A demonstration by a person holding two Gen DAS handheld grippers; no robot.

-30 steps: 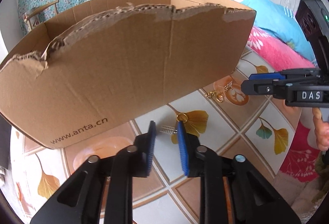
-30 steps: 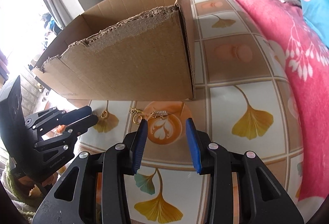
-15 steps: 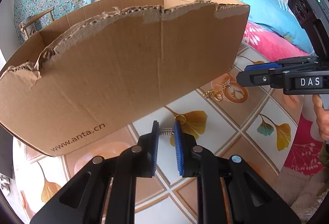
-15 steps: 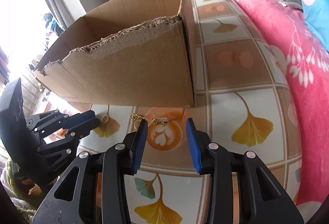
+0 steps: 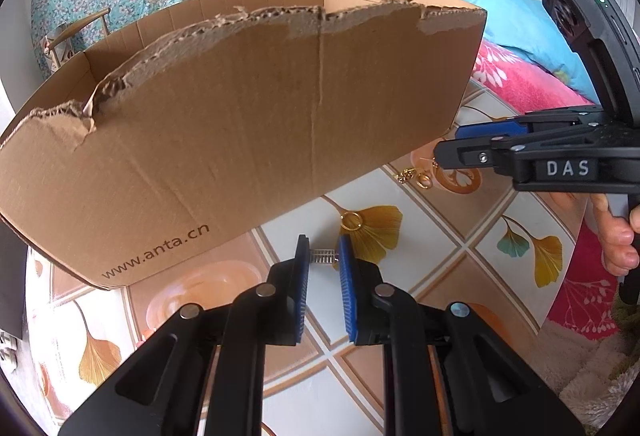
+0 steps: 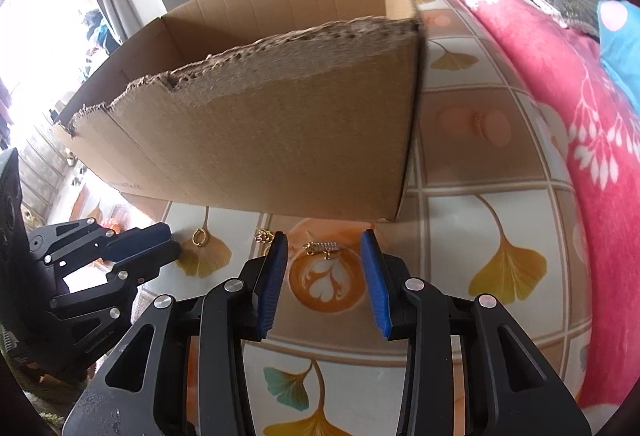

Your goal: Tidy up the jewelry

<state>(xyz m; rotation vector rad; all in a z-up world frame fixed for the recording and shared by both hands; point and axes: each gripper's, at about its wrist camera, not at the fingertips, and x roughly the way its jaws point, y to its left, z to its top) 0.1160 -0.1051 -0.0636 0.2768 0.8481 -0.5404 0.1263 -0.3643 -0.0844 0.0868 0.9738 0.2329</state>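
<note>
Left tongs (image 5: pixel 323 251) stand nearly closed, pointing down at the table, and their blue pads (image 5: pixel 303 268) meet both ends of a short silver bar piece (image 5: pixel 322 257). It spans the narrow gap right at the tips; whether it is off the cloth I cannot tell. Just past those tips a gold ring (image 5: pixel 351 222) lies flat on a printed yellow ginkgo leaf, apart from the pads.

Right tongs (image 6: pixel 324 240) are about a third open and their jaws have just been closing. A small gold bar charm (image 6: pixel 321 246) lies on the cloth in line with the gap at the tips, and neither pad touches it. It rests at the upper edge of a printed latte-art circle (image 6: pixel 326 282). To the left of the left pad sits a little tangle of gold chain (image 6: pixel 263 236), and further left the gold ring, just beside the tip of the left tongs as seen from the right wrist.

From the left wrist, the right tongs come in from the right edge with a hand (image 5: pixel 616 236) on the grip, their tip over the chain tangle.

Behind all the jewelry stands an open cardboard box (image 5: pixel 240 139) with a torn top edge and "www.anta.cn" printed low on its near wall. Everything rests on a tiled-pattern tablecloth (image 6: pixel 500 220). A pink floral blanket (image 6: pixel 580 115) lies along the right.
</note>
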